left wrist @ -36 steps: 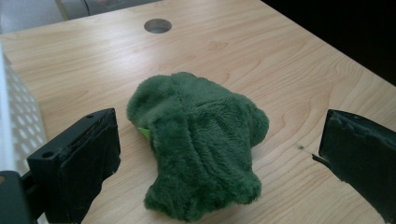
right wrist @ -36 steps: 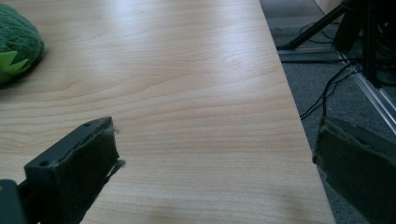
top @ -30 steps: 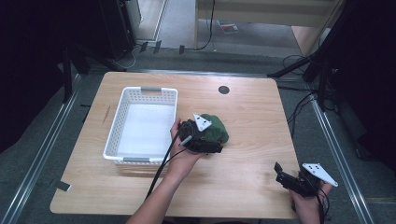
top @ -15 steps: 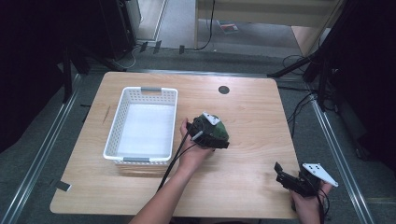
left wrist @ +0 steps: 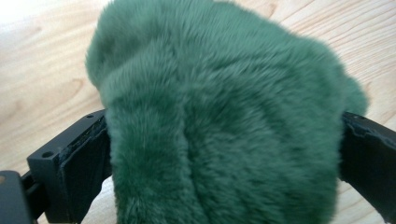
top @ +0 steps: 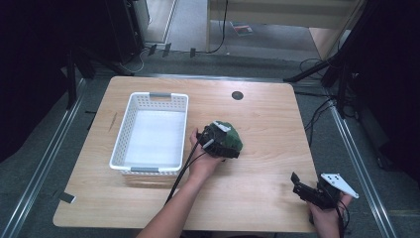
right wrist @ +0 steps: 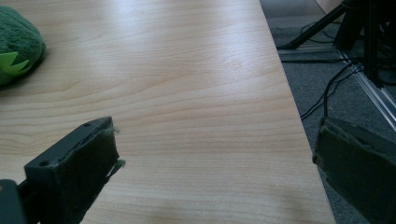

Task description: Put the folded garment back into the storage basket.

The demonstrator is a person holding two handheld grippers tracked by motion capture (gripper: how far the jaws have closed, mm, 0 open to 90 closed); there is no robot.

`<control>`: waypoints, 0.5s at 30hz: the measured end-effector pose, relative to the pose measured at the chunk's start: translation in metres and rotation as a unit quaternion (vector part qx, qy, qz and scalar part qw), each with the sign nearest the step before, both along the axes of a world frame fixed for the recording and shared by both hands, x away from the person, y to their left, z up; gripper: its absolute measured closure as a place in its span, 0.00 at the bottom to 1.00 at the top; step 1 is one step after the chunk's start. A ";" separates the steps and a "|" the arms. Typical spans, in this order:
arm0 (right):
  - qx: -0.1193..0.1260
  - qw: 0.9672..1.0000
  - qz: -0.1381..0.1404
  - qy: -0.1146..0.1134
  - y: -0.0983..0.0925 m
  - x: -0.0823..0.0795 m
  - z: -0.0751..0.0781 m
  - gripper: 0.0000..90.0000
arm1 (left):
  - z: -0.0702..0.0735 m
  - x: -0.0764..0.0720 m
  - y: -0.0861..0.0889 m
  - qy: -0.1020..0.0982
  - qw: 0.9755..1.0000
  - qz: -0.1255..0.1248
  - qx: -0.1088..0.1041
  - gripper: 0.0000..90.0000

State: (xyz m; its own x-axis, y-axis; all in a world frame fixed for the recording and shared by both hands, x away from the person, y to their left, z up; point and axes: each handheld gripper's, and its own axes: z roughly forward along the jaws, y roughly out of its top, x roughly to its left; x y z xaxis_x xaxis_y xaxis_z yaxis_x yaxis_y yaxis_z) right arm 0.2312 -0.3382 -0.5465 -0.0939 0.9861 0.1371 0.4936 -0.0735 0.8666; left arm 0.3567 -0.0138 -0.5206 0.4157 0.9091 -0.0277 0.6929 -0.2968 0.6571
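Note:
A green furry plush toy [top: 236, 139] lies on the wooden table [top: 267, 124] just right of the basket. My left gripper [top: 231, 148] is pushed over it from the left. In the left gripper view the plush toy [left wrist: 224, 102] bulges between the two black jaws, which stand wide apart and touch its sides. My right gripper [top: 297, 183] rests open near the table's front right corner, with nothing between its fingers [right wrist: 84, 163]. In the right gripper view the plush toy [right wrist: 18, 42] lies far off at the upper left.
A white plastic basket [top: 148, 169] with nothing in it stands left of the plush toy. A round black grommet [top: 237, 95] sits in the tabletop at the back. Cables and stand legs [top: 322, 74] lie on the floor to the right.
My left gripper has slid right and forward over the plush toy, so its jaws now straddle it. The right gripper has stayed put.

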 end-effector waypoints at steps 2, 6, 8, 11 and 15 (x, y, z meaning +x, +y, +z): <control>0.000 1.000 0.000 0.000 0.000 0.000 0.000 0.00 | -0.005 0.000 0.000 0.009 1.000 0.000 -0.006 0.00; 0.000 1.000 0.000 0.000 0.000 0.000 0.000 0.00 | -0.010 0.003 0.002 0.032 0.999 0.015 -0.033 0.01; 0.000 1.000 0.000 0.001 0.000 0.000 0.000 0.00 | -0.010 0.003 0.002 0.036 0.999 0.015 -0.033 0.02; 0.000 1.000 0.001 0.001 0.000 0.000 0.000 0.00 | -0.010 0.002 0.001 0.032 0.999 0.013 -0.030 0.06; 0.000 1.000 0.001 0.001 0.000 0.000 0.000 0.00 | -0.010 0.001 0.002 0.029 0.999 0.008 -0.027 0.11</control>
State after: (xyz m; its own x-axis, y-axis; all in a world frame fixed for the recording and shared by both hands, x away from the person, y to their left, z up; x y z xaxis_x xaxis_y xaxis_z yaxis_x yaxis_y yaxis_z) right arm 0.2314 -0.3382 -0.5465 -0.0951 0.9860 0.1370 0.4953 -0.0725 0.8657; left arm 0.3574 -0.0119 -0.5306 0.3982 0.9117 -0.1012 0.7344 -0.2508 0.6307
